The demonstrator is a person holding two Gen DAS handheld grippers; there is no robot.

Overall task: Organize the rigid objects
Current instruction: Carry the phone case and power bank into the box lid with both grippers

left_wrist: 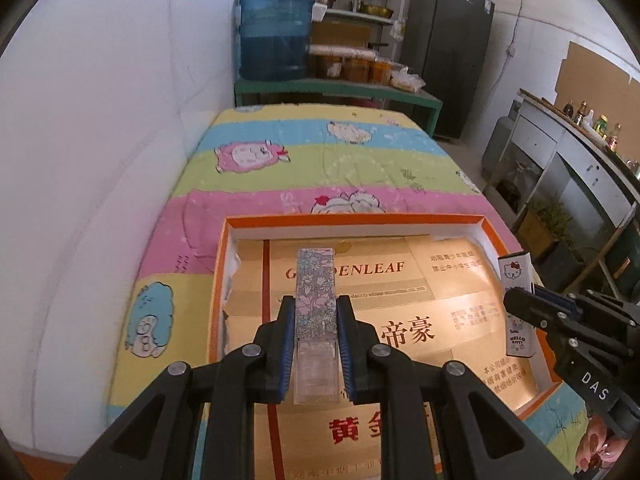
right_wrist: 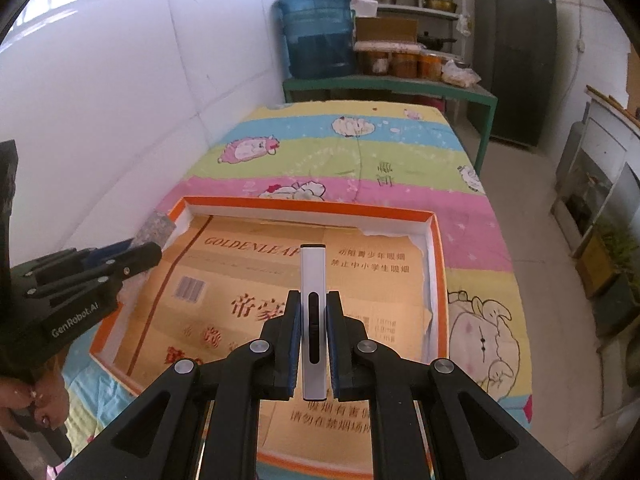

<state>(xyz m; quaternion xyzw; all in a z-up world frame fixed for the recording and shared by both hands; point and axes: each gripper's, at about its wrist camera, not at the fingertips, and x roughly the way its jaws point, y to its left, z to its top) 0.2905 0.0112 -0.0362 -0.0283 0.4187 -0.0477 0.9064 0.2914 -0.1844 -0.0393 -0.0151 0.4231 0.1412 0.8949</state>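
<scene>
My left gripper (left_wrist: 315,312) is shut on a slim floral-patterned box (left_wrist: 315,292) with a clear end, held above an orange-rimmed tray (left_wrist: 352,220) lined with gold GOLDENLEAF cardboard. My right gripper (right_wrist: 313,312) is shut on a slim white Hello Kitty box (right_wrist: 313,280), seen edge-on, above the same tray (right_wrist: 312,203). In the left wrist view the right gripper (left_wrist: 520,300) and its Hello Kitty box (left_wrist: 516,272) hang over the tray's right rim. In the right wrist view the left gripper (right_wrist: 148,254) and the floral box's tip (right_wrist: 154,228) are over the tray's left rim.
The tray lies on a table under a striped cartoon-sheep cloth (left_wrist: 320,160). A white wall (left_wrist: 100,140) runs along the left. A blue water jug (left_wrist: 276,32) and jars stand on a green bench (left_wrist: 340,90) behind. A dark fridge (left_wrist: 448,48) and a counter (left_wrist: 580,160) are at the right.
</scene>
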